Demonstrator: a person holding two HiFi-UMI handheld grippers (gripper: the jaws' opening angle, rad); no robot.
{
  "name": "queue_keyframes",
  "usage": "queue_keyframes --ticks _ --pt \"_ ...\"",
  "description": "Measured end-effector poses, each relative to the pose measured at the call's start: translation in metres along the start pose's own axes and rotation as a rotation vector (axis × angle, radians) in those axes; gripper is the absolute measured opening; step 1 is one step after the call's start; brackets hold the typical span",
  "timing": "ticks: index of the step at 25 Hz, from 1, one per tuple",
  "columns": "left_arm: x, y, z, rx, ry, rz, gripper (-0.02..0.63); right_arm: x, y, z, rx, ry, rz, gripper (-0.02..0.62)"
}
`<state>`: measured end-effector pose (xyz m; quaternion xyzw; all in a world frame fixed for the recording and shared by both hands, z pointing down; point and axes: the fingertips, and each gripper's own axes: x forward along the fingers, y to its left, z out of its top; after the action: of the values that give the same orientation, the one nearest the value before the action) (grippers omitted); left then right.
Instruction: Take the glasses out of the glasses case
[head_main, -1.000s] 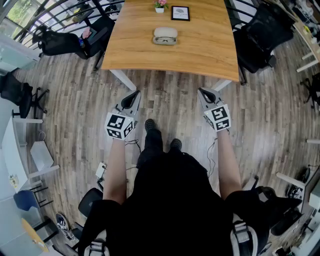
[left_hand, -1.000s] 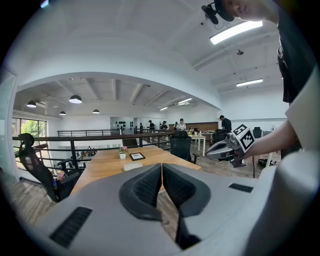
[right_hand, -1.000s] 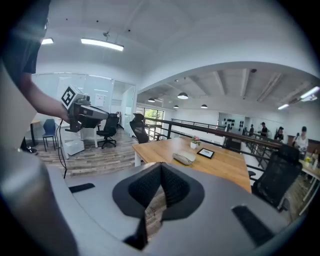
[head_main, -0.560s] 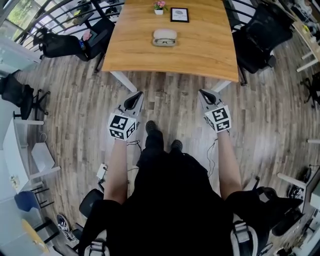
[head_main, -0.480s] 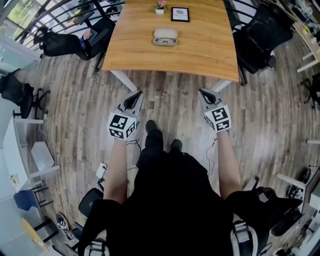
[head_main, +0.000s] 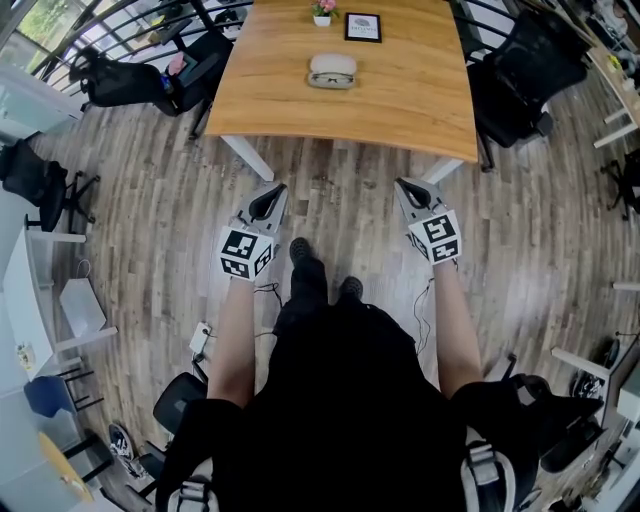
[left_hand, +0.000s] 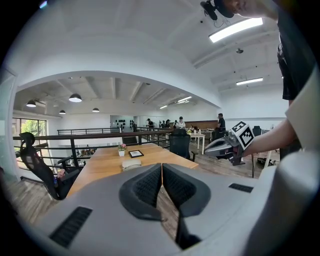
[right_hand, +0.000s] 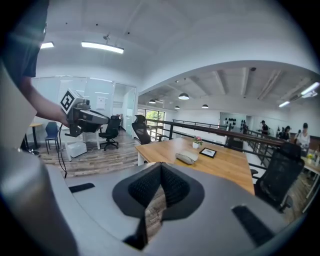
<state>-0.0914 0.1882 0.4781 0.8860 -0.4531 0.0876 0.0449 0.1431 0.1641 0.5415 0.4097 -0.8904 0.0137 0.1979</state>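
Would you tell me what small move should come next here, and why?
Probably step toward the table: the case lies far up its top, while the left gripper and right gripper, both shut and empty, hang over the floor short of its edge.

The glasses case (head_main: 332, 71) lies on the table (head_main: 410, 105), well beyond the left gripper (head_main: 271, 194) and right gripper (head_main: 406, 189), both with jaws together.

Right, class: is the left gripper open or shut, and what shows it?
Shut. In its own view the left gripper has its pads pressed together, with nothing between them.
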Motion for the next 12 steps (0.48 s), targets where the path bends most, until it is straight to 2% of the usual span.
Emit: queue_keyframes --ticks 12 --pt "0.0039 -0.0049 -0.0026 0.02 0.011 -0.017 0.025 -0.0064 -0.0023 0.0006 0.009 -0.006 -0.028 0.008"
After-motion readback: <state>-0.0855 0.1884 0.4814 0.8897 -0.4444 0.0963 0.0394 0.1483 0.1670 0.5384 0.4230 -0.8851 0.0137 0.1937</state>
